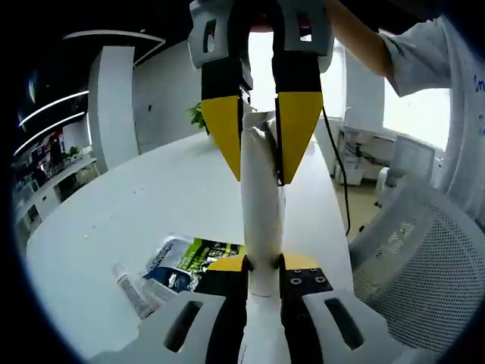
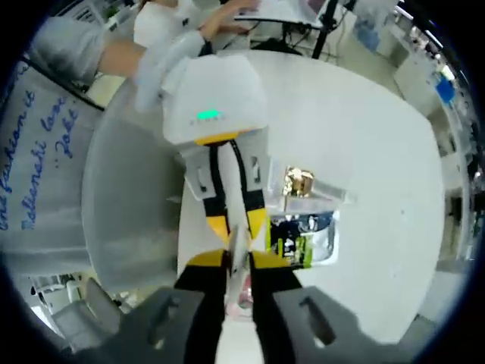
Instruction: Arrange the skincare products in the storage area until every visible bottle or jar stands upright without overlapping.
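Left gripper (image 1: 263,265) clamping our long white plastic tube (image 1: 261,220), right gripper (image 1: 261,140) gripping its far end, white round table (image 1: 174,189) below.

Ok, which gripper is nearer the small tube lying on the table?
Left. The left gripper, shut on the long tube, is close by the small tube; the right gripper holds the long tube's far end, farther off.

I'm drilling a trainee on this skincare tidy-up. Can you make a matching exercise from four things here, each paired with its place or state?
Things:
1. white tube
2. printed sachet
3. small tube
4. gold-topped item

Place or state:
A. lying on the table, beside the sachet
B. held by left gripper and right gripper
C. flat, green and black print
D. shiny top, next to the sachet

Pairs: 1-B, 2-C, 3-A, 4-D
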A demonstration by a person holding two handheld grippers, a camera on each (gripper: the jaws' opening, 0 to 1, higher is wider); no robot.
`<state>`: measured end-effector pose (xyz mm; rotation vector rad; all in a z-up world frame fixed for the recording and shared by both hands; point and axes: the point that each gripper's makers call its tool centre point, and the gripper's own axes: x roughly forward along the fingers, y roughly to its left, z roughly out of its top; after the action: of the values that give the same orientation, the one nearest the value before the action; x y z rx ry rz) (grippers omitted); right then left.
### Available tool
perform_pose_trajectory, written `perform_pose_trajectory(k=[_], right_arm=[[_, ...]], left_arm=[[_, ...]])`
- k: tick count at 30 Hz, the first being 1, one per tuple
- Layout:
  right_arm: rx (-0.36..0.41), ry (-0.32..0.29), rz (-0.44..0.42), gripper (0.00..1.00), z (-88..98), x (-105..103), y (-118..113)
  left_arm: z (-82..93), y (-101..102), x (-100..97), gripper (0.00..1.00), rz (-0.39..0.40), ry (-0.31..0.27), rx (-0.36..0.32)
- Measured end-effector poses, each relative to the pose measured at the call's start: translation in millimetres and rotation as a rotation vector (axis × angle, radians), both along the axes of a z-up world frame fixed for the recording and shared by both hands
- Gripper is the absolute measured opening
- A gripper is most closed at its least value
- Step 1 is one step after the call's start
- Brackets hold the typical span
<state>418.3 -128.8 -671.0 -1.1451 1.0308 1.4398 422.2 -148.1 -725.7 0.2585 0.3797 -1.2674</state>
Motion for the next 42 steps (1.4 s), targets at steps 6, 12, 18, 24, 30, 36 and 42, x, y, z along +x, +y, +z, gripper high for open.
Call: perform_pose_trajectory(k=[6, 12, 18, 24, 30, 36, 42], right_arm=[[-0.008, -0.001, -0.003, 0.11, -6.9, 4, -3], [-0.026, -0.009, -0.006, 0.11, -11.4, 3, -7], [-0.037, -0.015, -0.009, 0.10, -13.5, 4, -7], [-0.048, -0.018, -0.009, 0.10, -12.7, 5, -7], [-0.063, -0.015, -0.006, 0.10, -13.1, 5, -10], [-0.071, -0.020, -0.001, 0.10, -12.9, 4, -12], [-0.069, -0.017, 0.004, 0.10, -12.8, 2, -13]], left_arm=[[-7.2, -1, 3.6, 0.11, -0.007, -0.028, 0.018], [-16.2, -2, 5.7, 0.11, -0.007, -0.021, 0.028], [-20.3, -3, 7.3, 0.11, 0.003, -0.005, 0.007], [-19.7, -3, 7.9, 0.12, 0.003, -0.006, -0.017], [-18.4, -5, 6.0, 0.13, -0.007, -0.036, -0.023], [-18.3, -6, 4.5, 0.14, -0.010, -0.043, -0.027], [-26.4, -7, 3.7, 0.15, -0.003, -0.042, -0.008]])
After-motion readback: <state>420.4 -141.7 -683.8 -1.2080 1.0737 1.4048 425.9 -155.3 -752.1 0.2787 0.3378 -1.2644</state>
